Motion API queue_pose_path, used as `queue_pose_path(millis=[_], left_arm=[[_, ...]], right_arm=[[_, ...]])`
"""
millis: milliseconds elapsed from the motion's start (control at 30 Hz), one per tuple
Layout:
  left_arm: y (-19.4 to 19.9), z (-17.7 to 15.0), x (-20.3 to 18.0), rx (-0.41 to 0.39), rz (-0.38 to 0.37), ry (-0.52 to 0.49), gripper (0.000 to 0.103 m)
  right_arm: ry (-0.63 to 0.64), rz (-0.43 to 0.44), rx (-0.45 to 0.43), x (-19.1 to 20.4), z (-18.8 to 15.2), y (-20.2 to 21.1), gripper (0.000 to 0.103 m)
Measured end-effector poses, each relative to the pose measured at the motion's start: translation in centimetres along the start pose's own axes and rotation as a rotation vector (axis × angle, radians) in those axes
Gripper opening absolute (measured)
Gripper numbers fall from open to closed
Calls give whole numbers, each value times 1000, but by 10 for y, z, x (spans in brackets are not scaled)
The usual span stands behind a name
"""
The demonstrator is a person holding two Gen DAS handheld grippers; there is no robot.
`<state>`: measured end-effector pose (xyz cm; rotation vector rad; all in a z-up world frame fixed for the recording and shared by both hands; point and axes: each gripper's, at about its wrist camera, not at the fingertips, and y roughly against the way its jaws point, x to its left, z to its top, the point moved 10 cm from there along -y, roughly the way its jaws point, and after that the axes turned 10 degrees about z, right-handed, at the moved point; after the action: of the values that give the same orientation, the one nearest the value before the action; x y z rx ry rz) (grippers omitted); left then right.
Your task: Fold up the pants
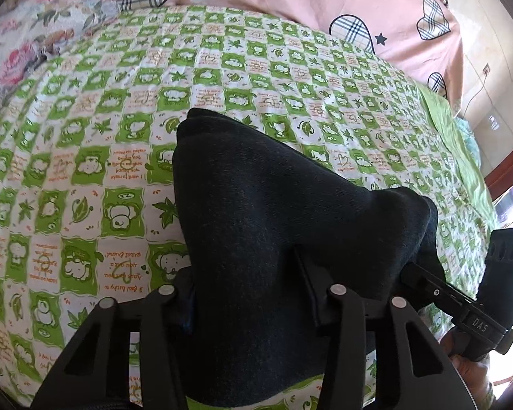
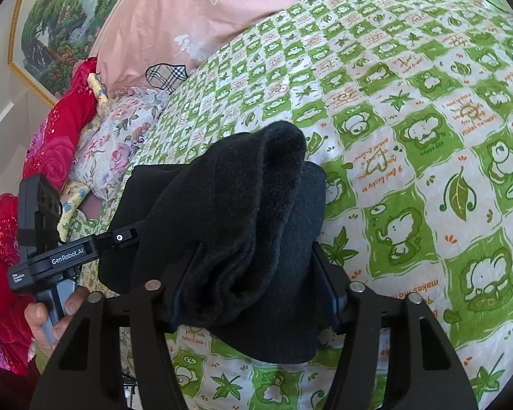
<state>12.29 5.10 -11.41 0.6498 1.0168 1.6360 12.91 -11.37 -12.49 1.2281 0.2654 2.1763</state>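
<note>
a: where are the black pants (image 1: 256,225)?

b: bunched up at centre frame in both views, lifted over the bed's green-and-white checked sheet (image 1: 85,177). the left hand-held gripper (image 1: 249,294) is clamped on the cloth, which fills the gap between its fingers and hides most of them. in the right wrist view the right hand-held gripper (image 2: 256,283) is clamped on a thick wad of the same pants (image 2: 242,225).

a: what is around them?

b: a pink quilt (image 1: 290,7) with plaid hearts across the top of the left view, a floral pillow (image 1: 27,41) at upper left. the right view shows red fabric (image 2: 58,130) at the left edge and a framed landscape painting (image 2: 61,24) at upper left.

a: anything in the way?

b: the pants block the lower middle of each view. the other gripper pokes in at lower right of the left view (image 1: 461,307), and at lower left of the right view (image 2: 75,253) with a hand (image 2: 51,317) on its grip.
</note>
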Motion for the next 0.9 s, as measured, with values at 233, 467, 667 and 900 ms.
queue_pose_path(millis=[233, 467, 667, 900], left_arm=[[14, -2, 6, -15, -9, 29, 33], [39, -1, 11, -59, -13, 40, 31], [59, 0, 23, -89, -24, 83, 31], [77, 0, 46, -123, -4, 134, 31]], right_arm=[[46, -2, -8, 13, 5, 2, 51], [84, 24, -21, 27, 14, 6, 49], [126, 60, -30, 48, 22, 8, 47], [164, 102, -8, 71, 23, -5, 47]])
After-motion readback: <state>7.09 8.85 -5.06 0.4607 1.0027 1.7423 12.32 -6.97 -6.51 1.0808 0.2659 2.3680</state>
